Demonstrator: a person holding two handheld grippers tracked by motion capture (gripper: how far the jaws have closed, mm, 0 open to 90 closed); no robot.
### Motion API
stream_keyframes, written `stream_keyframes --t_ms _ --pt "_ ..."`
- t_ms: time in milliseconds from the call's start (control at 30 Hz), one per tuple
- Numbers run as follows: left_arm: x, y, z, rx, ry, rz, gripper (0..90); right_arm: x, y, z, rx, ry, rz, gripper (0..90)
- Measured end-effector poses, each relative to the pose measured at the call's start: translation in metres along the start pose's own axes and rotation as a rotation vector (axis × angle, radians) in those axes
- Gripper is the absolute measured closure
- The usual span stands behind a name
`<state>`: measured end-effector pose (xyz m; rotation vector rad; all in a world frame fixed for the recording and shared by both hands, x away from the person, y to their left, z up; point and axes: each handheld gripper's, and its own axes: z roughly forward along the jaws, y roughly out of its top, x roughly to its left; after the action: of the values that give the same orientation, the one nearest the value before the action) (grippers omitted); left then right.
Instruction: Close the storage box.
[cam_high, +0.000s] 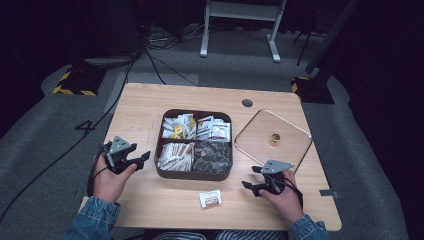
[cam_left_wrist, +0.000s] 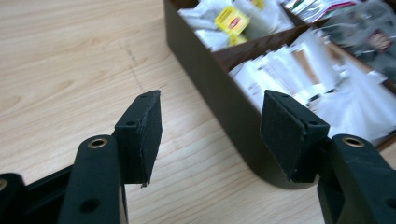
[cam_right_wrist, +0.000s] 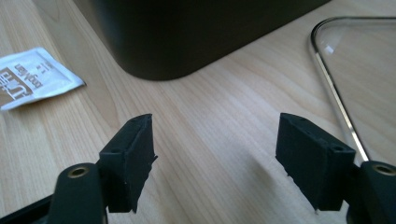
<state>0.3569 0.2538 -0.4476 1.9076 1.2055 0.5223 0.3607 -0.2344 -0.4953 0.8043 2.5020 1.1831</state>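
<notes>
A dark brown box (cam_high: 194, 176) with four compartments sits mid-table and holds several sachets: white ones with yellow tags (cam_high: 177, 126) at the back left, dark packets (cam_high: 212, 156) at the front right. One loose white and brown sachet (cam_high: 210, 198) lies on the table in front of the box. My left gripper (cam_high: 143, 159) is held just left of the box, open, nothing between its pads. In the left gripper view the left gripper (cam_left_wrist: 212, 126) points at the box's wall (cam_left_wrist: 224, 98). My right gripper (cam_high: 250, 177) rests open near the box's front right corner.
A square glass lid (cam_high: 272, 137) with a gold knob lies flat to the right of the box; its metal rim (cam_right_wrist: 334, 88) runs close beside the right gripper (cam_right_wrist: 215, 140). The loose sachet (cam_right_wrist: 32, 77) lies to that gripper's left. A dark round hole (cam_high: 247, 103) sits near the table's far edge.
</notes>
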Motion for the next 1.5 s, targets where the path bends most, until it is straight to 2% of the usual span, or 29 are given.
stream_keyframes --t_ms 133,167,200,233,267,300,367,500,567,600,700,733,767,833,867,900,1067,1100,1133,1167,1200,1233,1267,1333,1500 --pt "0.007 -0.004 0.004 0.021 0.015 -0.011 38.8 -0.002 0.005 -0.004 -0.016 -0.003 0.006 29.1" --pt "0.01 -0.007 0.007 0.043 0.014 -0.021 38.7 -0.005 0.008 -0.008 -0.026 -0.008 0.01 29.7" --pt "0.01 -0.007 0.007 0.043 0.014 -0.021 38.5 -0.007 0.01 -0.01 -0.032 -0.008 0.019 29.8" --pt "0.013 -0.01 0.008 0.079 0.014 -0.025 38.5 -0.009 0.012 -0.012 -0.043 -0.011 0.03 30.1" --pt "0.013 -0.01 0.008 0.079 0.014 -0.025 38.5 -0.009 0.012 -0.012 -0.043 -0.011 0.03 30.1" --pt "0.014 -0.012 0.01 0.083 0.012 -0.035 38.4 -0.016 0.017 -0.017 -0.064 -0.022 0.047 30.2" --pt "0.016 -0.015 0.012 0.104 0.015 -0.042 37.7 -0.021 0.021 -0.021 -0.073 -0.038 0.063 30.2" --pt "0.02 -0.022 0.017 0.145 0.012 -0.041 37.4 -0.035 0.03 -0.025 -0.066 -0.088 0.077 30.2" --pt "0.021 -0.025 0.018 0.151 0.012 -0.044 37.4 -0.044 0.033 -0.026 -0.055 -0.113 0.086 30.2" --pt "0.023 -0.028 0.018 0.171 0.013 -0.045 37.3 -0.049 0.035 -0.026 -0.05 -0.127 0.092 30.2" --pt "0.023 -0.033 0.02 0.188 0.006 -0.059 35.6 -0.063 0.041 -0.028 -0.038 -0.168 0.109 30.3" --pt "0.023 -0.033 0.02 0.188 0.006 -0.059 35.4 -0.063 0.041 -0.028 -0.038 -0.168 0.109 30.3" --pt "0.023 -0.036 0.02 0.202 0.004 -0.067 34.8 -0.073 0.044 -0.03 -0.02 -0.199 0.125 31.5" --pt "0.023 -0.039 0.021 0.212 0.012 -0.065 34.6 -0.085 0.048 -0.033 -0.002 -0.247 0.15 32.0" --pt "0.023 -0.039 0.021 0.212 0.012 -0.065 34.6 -0.085 0.048 -0.033 -0.002 -0.247 0.15 32.0" --pt "0.023 -0.042 0.021 0.212 0.011 -0.058 34.3 -0.094 0.049 -0.034 0.004 -0.276 0.175 30.5" --pt "0.022 -0.045 0.021 0.195 0.022 -0.041 33.3 -0.12 0.046 -0.03 0.037 -0.339 0.254 29.2" --pt "0.022 -0.045 0.021 0.198 0.022 -0.035 33.3 -0.12 0.046 -0.03 0.037 -0.339 0.254 29.2" --pt "0.021 -0.045 0.021 0.192 0.029 -0.029 31.4 -0.129 0.043 -0.025 0.056 -0.362 0.27 28.8" --pt "0.02 -0.046 0.022 0.19 0.032 -0.022 31.4 -0.129 0.043 -0.025 0.056 -0.362 0.27 28.8" --pt "0.019 -0.046 0.023 0.188 0.04 -0.007 29.3 -0.135 0.039 -0.021 0.068 -0.381 0.283 28.6" --pt "0.019 -0.046 0.023 0.188 0.04 -0.007 27.8 -0.135 0.039 -0.021 0.068 -0.381 0.283 28.6" --pt "0.018 -0.047 0.025 0.182 0.045 0.01 27.8 -0.137 0.038 -0.019 0.069 -0.381 0.29 28.6" --pt "0.018 -0.049 0.027 0.161 0.05 0.014 21.9 -0.143 0.033 -0.012 0.072 -0.39 0.309 28.2" --pt "0.018 -0.049 0.027 0.163 0.049 0.016 21.3 -0.15 0.027 -0.003 0.064 -0.398 0.321 30.1"
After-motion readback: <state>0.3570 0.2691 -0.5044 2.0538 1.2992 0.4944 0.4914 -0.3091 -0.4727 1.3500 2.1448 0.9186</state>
